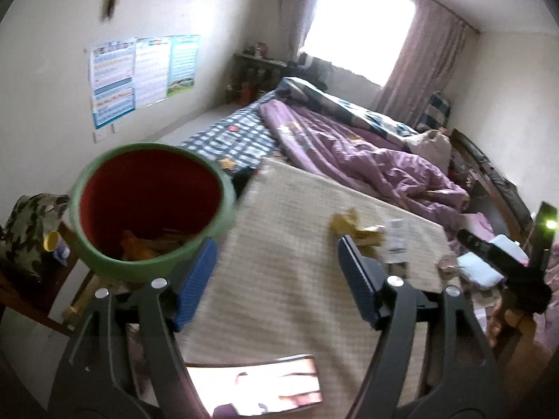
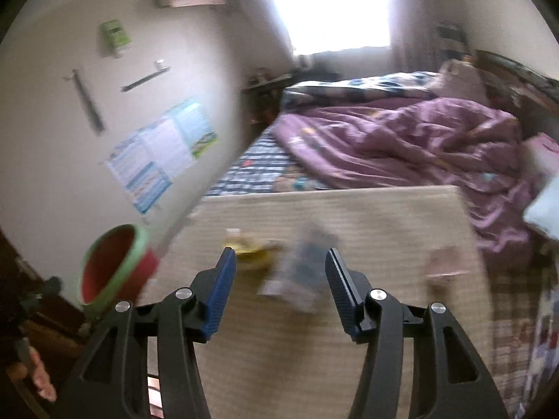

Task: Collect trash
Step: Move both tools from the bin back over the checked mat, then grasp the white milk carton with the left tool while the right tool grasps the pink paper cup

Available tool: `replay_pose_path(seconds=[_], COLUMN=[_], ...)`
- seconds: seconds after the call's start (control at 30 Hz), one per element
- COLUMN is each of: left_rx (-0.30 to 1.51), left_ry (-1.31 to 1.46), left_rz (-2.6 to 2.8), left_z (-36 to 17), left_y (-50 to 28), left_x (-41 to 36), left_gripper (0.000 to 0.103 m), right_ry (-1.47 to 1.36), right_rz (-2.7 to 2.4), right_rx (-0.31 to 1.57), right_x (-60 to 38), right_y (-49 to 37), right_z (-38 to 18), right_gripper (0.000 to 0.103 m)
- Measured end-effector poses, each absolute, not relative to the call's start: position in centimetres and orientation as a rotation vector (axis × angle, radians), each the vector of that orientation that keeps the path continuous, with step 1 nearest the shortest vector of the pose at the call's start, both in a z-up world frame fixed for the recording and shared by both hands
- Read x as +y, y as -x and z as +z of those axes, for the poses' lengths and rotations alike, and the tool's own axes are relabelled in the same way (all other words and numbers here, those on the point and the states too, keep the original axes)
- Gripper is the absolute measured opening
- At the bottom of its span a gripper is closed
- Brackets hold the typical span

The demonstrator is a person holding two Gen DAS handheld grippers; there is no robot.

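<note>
A red bin with a green rim (image 1: 150, 206) stands at the table's left edge, with orange scraps inside; it also shows in the right wrist view (image 2: 115, 265). My left gripper (image 1: 276, 248) is open and empty over the beige checked table (image 1: 286, 296), just right of the bin. A yellow crumpled wrapper (image 1: 353, 228) and a white printed packet (image 1: 396, 241) lie further along the table. My right gripper (image 2: 279, 258) is open and empty, with a blurred bluish-white packet (image 2: 297, 276) lying between its fingers. The yellow wrapper (image 2: 251, 249) lies beside its left finger. A pinkish scrap (image 2: 445, 265) lies to the right.
A phone with a lit screen (image 1: 258, 387) lies at the table's near edge. A bed with a purple quilt (image 1: 353, 146) runs behind the table. A wooden chair with a patterned cushion (image 1: 28, 230) stands left of the bin. The right gripper's dark body (image 1: 506, 262) shows at right.
</note>
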State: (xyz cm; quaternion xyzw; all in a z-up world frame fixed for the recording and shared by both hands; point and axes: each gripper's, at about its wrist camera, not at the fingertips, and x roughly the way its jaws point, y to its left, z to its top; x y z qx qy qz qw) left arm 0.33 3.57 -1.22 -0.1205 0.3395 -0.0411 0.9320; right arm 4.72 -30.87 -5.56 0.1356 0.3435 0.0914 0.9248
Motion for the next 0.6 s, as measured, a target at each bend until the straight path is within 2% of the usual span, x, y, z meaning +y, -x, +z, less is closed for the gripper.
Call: replay_pose_path(seconds=[0.23,0.4,0.6], left_rx=[0.744,0.848,0.967], left_ry=[0.207,0.151,0.147], left_rz=[-0.261,-0.334,-0.315], left_z=[-1.8,-5.4,-9.7], left_y=[-3.3,-8.8,-14.1], left_x=[-5.9,-12.6,-16.3], left_gripper=[0.073,0.073,0.073], right_ry=[-0.293,-0.352,-0.438], right_rz=[0.05,-0.011,-0.013], right_rx=[0.734,0.755,0.793], right_x=[-40.3,-44.6,-46.9], right_y=[-3.7,-3.2,-4.0], right_z=[-7.5,-8.8,-10.7], right_gripper=[0.057,0.059,0.061])
